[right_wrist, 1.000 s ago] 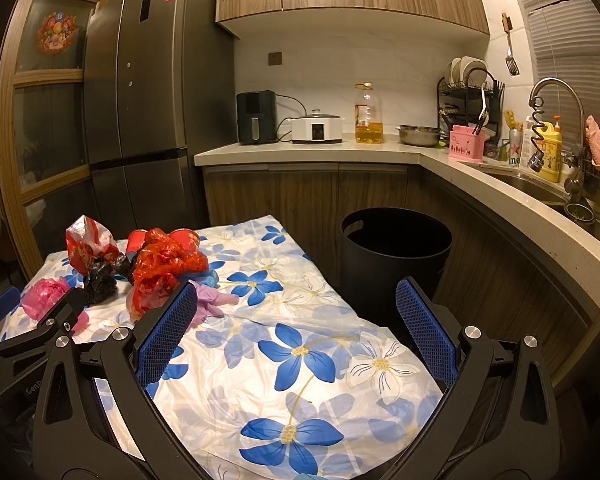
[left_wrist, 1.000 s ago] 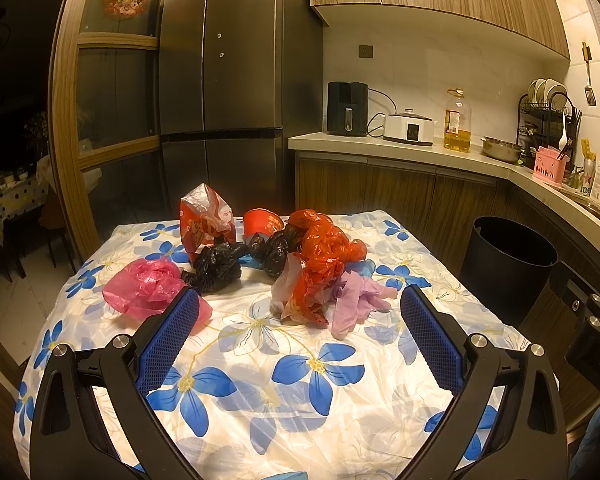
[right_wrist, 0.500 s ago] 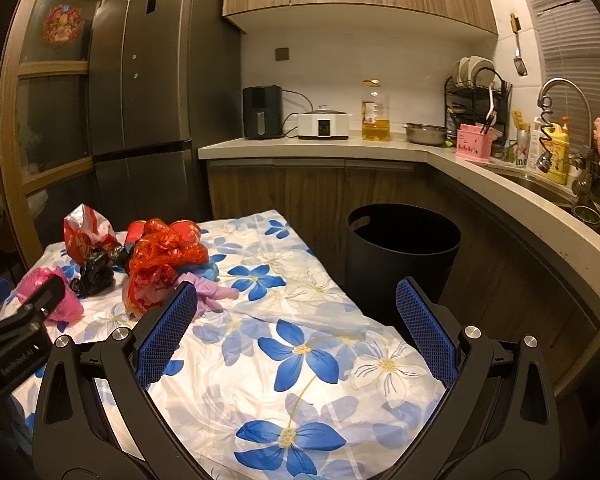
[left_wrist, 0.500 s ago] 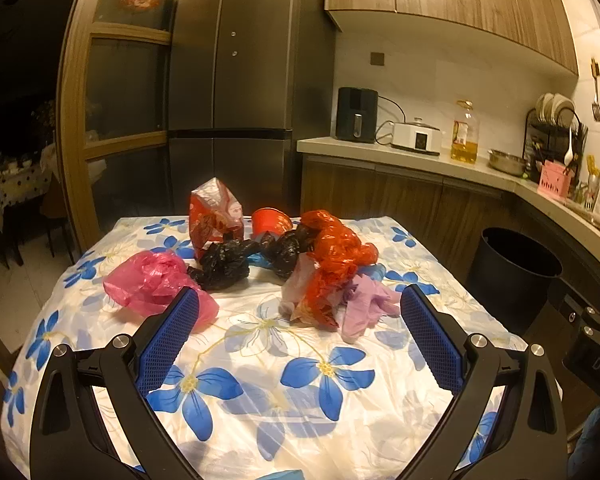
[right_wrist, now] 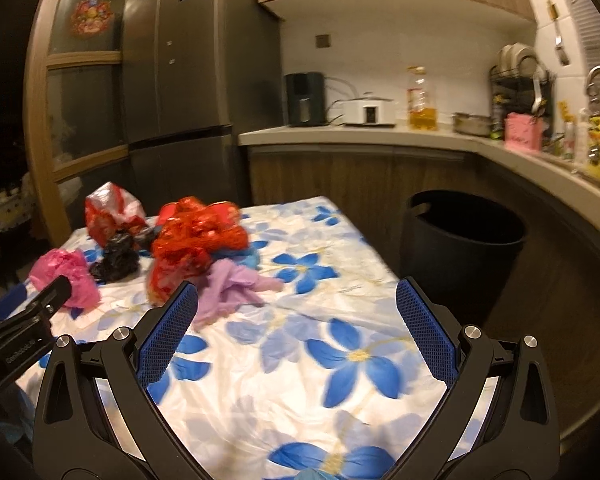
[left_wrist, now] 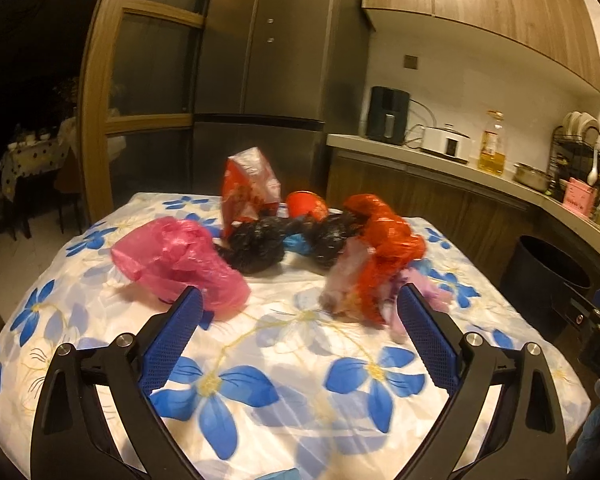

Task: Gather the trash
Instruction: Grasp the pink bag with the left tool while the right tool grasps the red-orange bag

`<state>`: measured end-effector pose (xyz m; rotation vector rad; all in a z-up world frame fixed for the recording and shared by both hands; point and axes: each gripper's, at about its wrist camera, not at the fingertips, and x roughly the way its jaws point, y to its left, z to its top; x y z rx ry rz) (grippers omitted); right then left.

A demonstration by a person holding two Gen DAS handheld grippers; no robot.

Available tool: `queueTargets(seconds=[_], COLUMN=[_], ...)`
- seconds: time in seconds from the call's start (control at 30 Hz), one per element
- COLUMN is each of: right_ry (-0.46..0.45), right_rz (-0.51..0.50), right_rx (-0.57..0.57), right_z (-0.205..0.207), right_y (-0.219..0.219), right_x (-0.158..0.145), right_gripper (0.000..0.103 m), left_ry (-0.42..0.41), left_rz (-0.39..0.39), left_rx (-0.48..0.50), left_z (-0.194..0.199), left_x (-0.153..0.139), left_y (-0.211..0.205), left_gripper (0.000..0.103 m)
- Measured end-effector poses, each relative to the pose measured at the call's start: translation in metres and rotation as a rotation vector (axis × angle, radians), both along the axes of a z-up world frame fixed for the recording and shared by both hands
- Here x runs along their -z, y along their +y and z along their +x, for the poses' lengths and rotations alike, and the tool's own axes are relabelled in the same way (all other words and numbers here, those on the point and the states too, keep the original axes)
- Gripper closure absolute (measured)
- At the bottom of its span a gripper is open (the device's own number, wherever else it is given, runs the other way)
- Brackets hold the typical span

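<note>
Closer to trash point(left_wrist: 260, 240) — hand-held grippers point(left_wrist: 300, 312) wide, empty

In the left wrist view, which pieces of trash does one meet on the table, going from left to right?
pink plastic bag → red and white snack bag → black bag → red cup → orange-red plastic bag

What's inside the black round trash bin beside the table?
The black round trash bin stands open, and only its dark inner wall near the rim shows. The interior is in shadow, so its bottom and any contents cannot be seen.
</note>
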<state>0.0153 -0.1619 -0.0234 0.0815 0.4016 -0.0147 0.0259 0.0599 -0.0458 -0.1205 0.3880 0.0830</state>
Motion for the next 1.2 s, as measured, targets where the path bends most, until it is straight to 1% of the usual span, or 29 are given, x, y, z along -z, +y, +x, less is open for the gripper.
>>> queueTargets(seconds=[0.1,0.2,0.3,0.37,0.5,0.6,0.63,0.73,0.77,0.83,0.9,0.93,0.97,1.03,1.07,1.1,1.13,1.17,1.2], right_ry=[-0.009,-0.013,-0.016,-0.016,-0.009,-0.006,-0.007,-0.007,-0.004,-0.002,-0.005,-0.006,-0.007,-0.004,0.000,0.003,0.005,0.005,0.006], right_rz=[0.015,0.031,0.038,0.049,0.063,0.069,0.070,0.067,0.074,0.080,0.080,0.080,0.078,0.079,0.079,0.081,0.083,0.085,0.085], right_rx=[-0.053,-0.113,-0.169,-0.196,-0.232,-0.244,-0.247,-0.252,-0.255,-0.254,-0.255,-0.256,-0.257,-0.259,-0.260,-0.261,-0.263,-0.264,-0.264], right_z=[0.011,0.024,0.039,0.049,0.069,0.079,0.082,0.089,0.092,0.096,0.101,0.103,0.106,0.111,0.113,0.114,0.117,0.119,0.120], right_y=[0.011,0.025,0.041,0.050,0.066,0.074,0.076,0.082,0.083,0.084,0.085,0.086,0.087,0.089,0.089,0.090,0.091,0.092,0.092], right_x=[0.005,0.010,0.015,0.017,0.021,0.021,0.021,0.023,0.023,0.023,0.023,0.023,0.023,0.024,0.025,0.026,0.026,0.026,0.027], right_gripper=[0.008,0.012,0.018,0.020,0.026,0.026,0.026,0.026,0.026,0.026,0.026,0.026,0.026,0.026,0.026,0.026,0.026,0.026,0.029], left_ry=[0.007,-0.003,-0.007,-0.004,0.005,0.006,0.009,0.027,0.042,0.076,0.128,0.146,0.172,0.223,0.237,0.246,0.254,0.260,0.263], left_rz=[-0.001,-0.005,-0.001,-0.014,-0.039,-0.035,-0.044,-0.100,-0.108,-0.098,-0.121,-0.133,-0.149,-0.169,-0.186,-0.203,-0.216,-0.220,-0.221], left_rx=[-0.038,-0.073,-0.109,-0.125,-0.160,-0.204,-0.221,-0.243,-0.254,-0.278,-0.286,-0.287,-0.282,-0.276,-0.263,-0.250,-0.234,-0.223,-0.213], left_z=[0.005,0.005,0.006,0.008,0.015,0.024,0.028,0.044,0.052,0.067,0.082,0.086,0.091,0.099,0.102,0.104,0.105,0.106,0.107], left_x=[0.005,0.008,0.011,0.014,0.018,0.017,0.017,0.015,0.015,0.017,0.021,0.023,0.027,0.035,0.038,0.041,0.043,0.044,0.045], left_y=[0.010,0.020,0.030,0.038,0.053,0.067,0.073,0.087,0.092,0.098,0.105,0.108,0.110,0.113,0.114,0.115,0.116,0.114,0.113], left_gripper=[0.009,0.009,0.009,0.009,0.009,0.009,0.009,0.009,0.010,0.011,0.012,0.019,0.031,0.039,0.044,0.048,0.057,0.064,0.066])
